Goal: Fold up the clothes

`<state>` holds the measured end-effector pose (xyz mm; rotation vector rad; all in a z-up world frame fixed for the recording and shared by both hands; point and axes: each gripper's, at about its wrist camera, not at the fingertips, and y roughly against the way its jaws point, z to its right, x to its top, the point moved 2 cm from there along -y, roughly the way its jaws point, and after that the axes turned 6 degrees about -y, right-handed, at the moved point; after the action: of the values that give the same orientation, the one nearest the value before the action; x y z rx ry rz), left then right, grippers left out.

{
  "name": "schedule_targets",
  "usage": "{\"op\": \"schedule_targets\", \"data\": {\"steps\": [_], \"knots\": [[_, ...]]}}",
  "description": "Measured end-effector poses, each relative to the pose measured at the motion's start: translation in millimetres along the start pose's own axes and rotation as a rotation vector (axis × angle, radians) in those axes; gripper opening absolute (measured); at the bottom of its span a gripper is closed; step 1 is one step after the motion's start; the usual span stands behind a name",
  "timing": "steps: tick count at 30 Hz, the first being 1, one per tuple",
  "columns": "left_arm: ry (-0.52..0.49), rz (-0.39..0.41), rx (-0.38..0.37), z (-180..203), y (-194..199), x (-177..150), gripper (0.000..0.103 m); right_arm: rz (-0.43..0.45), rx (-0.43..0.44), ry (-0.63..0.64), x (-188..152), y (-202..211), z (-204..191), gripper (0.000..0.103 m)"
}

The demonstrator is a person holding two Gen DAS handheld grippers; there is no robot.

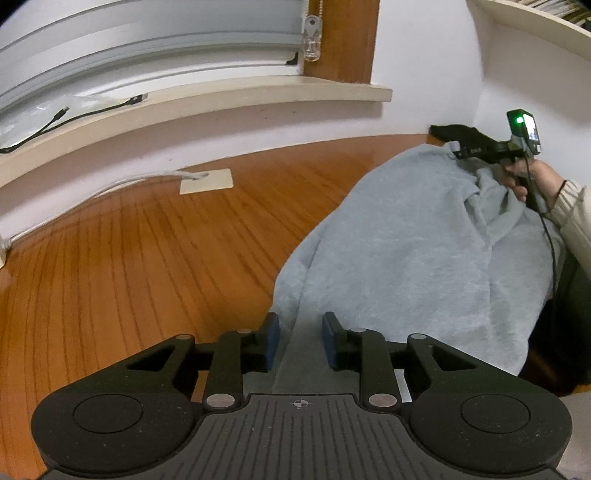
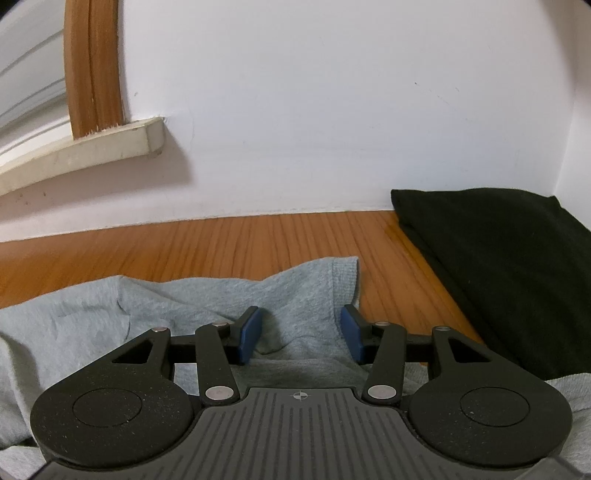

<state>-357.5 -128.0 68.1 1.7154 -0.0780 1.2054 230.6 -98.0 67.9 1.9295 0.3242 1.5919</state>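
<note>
Hem of the grey garment (image 1: 406, 251) runs between our left gripper (image 1: 300, 341) and its narrowed jaws, low centre; right gripper (image 2: 300, 334) straddles the cuff half-open, neither pinching.

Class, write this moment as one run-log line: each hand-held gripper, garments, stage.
left hand-held gripper: open over grey garment | right hand-held gripper: open, cloth between | black garment: folded | stage: grasping

A room in a home, where a polished wooden surface (image 1: 147, 240) runs up to a white wall below a cream window sill (image 1: 221, 107) with a drawn blind (image 1: 129, 48), a bead-chain pull (image 1: 313, 37) hanging at the sill's end and a shelf (image 1: 535, 26) off to its right.
</note>
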Motion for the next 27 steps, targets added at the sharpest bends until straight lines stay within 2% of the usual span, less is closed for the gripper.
{"op": "schedule_targets", "data": {"steps": [8,13,14,15,16,17,18,20,24,27], "knots": [[0.069,0.048,-0.049,-5.0,-1.0,2.8,0.028,-0.006,-0.007,0.009,0.4,0.4,-1.7,0.048],[0.059,0.006,-0.067,-1.6,-10.3,3.0,0.031,-0.006,-0.003,0.004,0.9,0.7,-1.1,0.048],[0.056,0.004,-0.066,-1.4,-11.5,3.6,0.031,0.018,-0.017,-0.007,1.2,0.8,-0.9,0.048],[0.051,0.003,-0.068,-1.1,-12.0,4.6,0.028,0.022,-0.019,-0.010,1.1,0.9,-1.0,0.048],[0.041,0.007,-0.069,0.5,-11.6,6.1,0.014,0.022,-0.018,-0.011,1.0,1.0,-1.0,0.048],[0.026,0.013,-0.070,2.8,-10.6,8.1,0.005,0.025,-0.021,-0.012,0.9,1.2,-1.1,0.045],[0.009,0.018,-0.065,5.0,-9.6,10.3,0.004,0.028,-0.025,-0.017,0.7,1.7,-1.0,0.042],[-0.018,0.031,-0.069,6.9,-6.6,17.2,0.004,0.038,-0.012,-0.042,0.0,4.6,2.3,0.019],[-0.037,0.092,-0.049,-4.7,6.9,38.4,0.003,0.040,0.054,-0.133,0.6,6.6,17.5,0.009],[-0.053,0.128,-0.009,-21.0,14.0,60.7,0.003,0.062,0.038,-0.095,8.3,10.1,14.4,0.007]]}}
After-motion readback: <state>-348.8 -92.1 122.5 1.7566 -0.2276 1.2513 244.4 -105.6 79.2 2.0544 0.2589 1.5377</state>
